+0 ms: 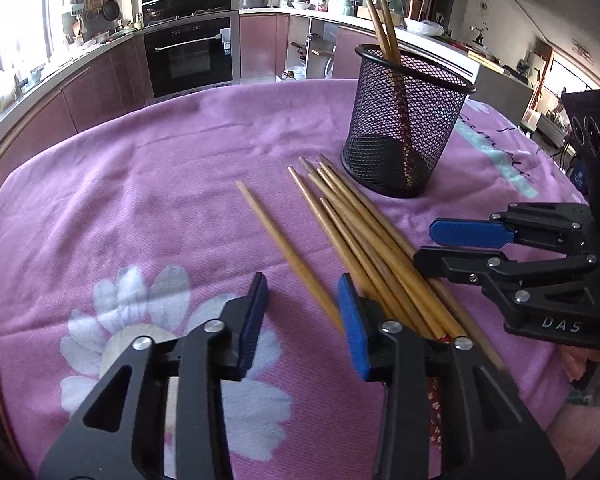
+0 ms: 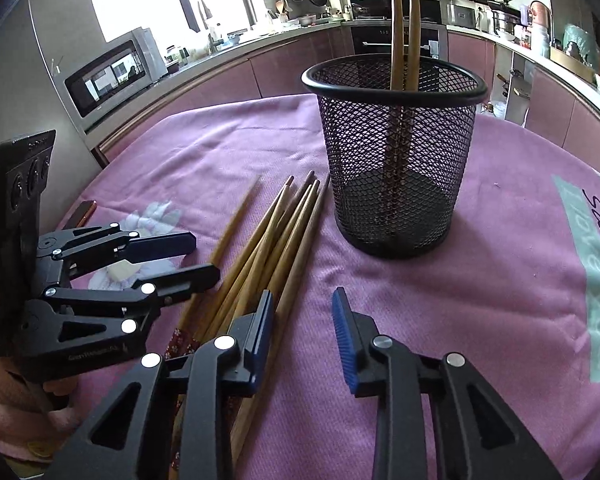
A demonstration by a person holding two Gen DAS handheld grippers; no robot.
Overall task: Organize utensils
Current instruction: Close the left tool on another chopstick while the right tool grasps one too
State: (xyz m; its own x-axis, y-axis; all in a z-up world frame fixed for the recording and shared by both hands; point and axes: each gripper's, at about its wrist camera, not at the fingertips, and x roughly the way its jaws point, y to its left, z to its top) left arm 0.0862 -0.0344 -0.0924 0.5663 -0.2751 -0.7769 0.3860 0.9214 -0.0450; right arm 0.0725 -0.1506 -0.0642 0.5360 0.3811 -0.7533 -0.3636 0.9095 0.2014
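I am watching my left gripper [image 1: 303, 312] hanging with its jaws wide apart over the near end of a single chopstick [image 1: 284, 246] lying on the pink cloth [image 1: 140, 184]. Just right of it the bundle of chopsticks [image 1: 364, 236] is lying loose, pointing toward the black mesh cup [image 1: 408, 120] at the far right, where two chopsticks [image 1: 380, 12] are standing. My right gripper [image 2: 302, 338] is hovering empty, jaws wide, at the bundle's right edge

Black tongs [image 1: 303, 322] with blue ribbed pads [image 2: 343, 336], silver screws, pink sleeve [image 2: 4, 404].
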